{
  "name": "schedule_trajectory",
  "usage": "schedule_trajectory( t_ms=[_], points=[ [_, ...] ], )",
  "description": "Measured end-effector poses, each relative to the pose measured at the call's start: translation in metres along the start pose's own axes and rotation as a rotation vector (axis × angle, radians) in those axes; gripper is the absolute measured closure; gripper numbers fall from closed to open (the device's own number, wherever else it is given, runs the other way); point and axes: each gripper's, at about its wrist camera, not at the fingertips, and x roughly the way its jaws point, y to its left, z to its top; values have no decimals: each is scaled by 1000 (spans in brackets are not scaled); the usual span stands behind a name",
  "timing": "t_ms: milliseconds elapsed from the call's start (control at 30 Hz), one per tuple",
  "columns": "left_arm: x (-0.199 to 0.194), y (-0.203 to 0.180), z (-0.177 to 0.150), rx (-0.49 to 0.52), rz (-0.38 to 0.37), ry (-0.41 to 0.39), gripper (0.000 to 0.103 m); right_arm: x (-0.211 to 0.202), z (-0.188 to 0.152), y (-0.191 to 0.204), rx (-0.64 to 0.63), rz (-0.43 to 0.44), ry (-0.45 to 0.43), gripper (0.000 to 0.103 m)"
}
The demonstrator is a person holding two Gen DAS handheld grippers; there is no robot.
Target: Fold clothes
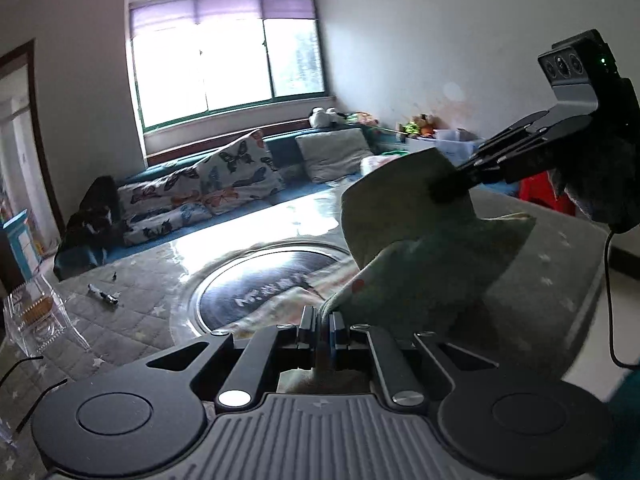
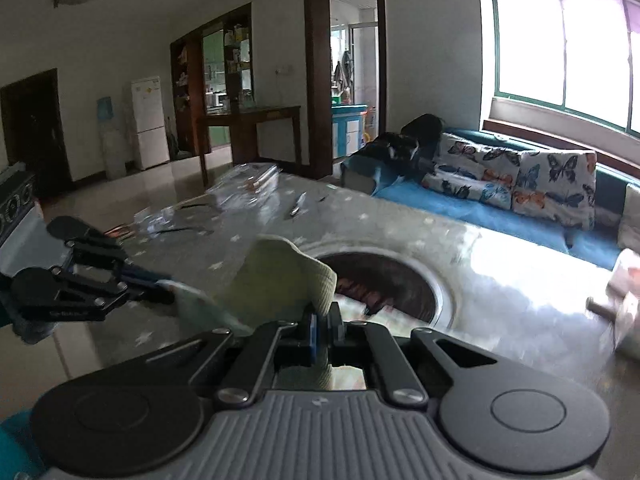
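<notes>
Garment: pale green-cream soft cloth garment point(image 1: 404, 216) with a small red dot print near one edge; limp, creased, draped in a sagging span between two grip points, held above the bench.
Garment location: over the near right part of the grey quilted star-pattern bench cover point(image 1: 132, 320), partly in front of the round dark inset plate with metal rim point(image 1: 264, 284) at the bench centre.
Left hand-held gripper point(image 1: 322, 326): jaws pressed together, pinching a lower edge of the garment; cloth passes between the pads and shows behind them.
Right hand-held gripper point(image 2: 324, 320): jaws pressed together, pinching an upper fold of the garment; in the left wrist view it point(image 1: 448, 190) enters from the right with its tip buried in the cloth.
Relation: the garment hangs directly from both tips, the right grip point higher and farther than the left.
Surroundings, bench: black marker pen point(image 1: 103, 294) on the far left; clear plastic container point(image 1: 38, 320) at the left edge; both well apart from the garment.
Surroundings, room: blue sofa point(image 2: 460, 212) with butterfly-print cushions point(image 1: 208, 184) beyond the bench, under a large window point(image 1: 228, 64).
Obstruction: the garment hides part of the inset plate.
</notes>
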Motion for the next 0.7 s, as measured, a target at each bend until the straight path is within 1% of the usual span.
schedule_trajectory(
  t_ms=[100,200,300,400,433,500,567,633,700],
  points=[
    [24,23,9,-41,21,13,96,33,22,-15,-8,-18,18,99],
    [54,48,15,-94,41,42,97,72,36,-28,-10,-36,43,99],
    [84,71,15,-148,57,90,97,114,44,-45,15,-57,53,99],
    [114,89,9,-184,85,149,97,146,42,-65,62,-73,60,95],
    [122,94,5,-197,95,167,97,151,39,-70,70,-88,58,93],
    [135,104,-2,-224,112,200,98,153,33,-78,97,-96,80,90],
    [142,113,-10,-248,125,222,98,148,19,-86,103,-121,114,76],
    [143,117,-15,-265,132,232,98,142,1,-92,100,-154,156,72],
    [140,116,-16,-284,125,226,98,135,-17,-99,115,-178,195,72]
  ],
)
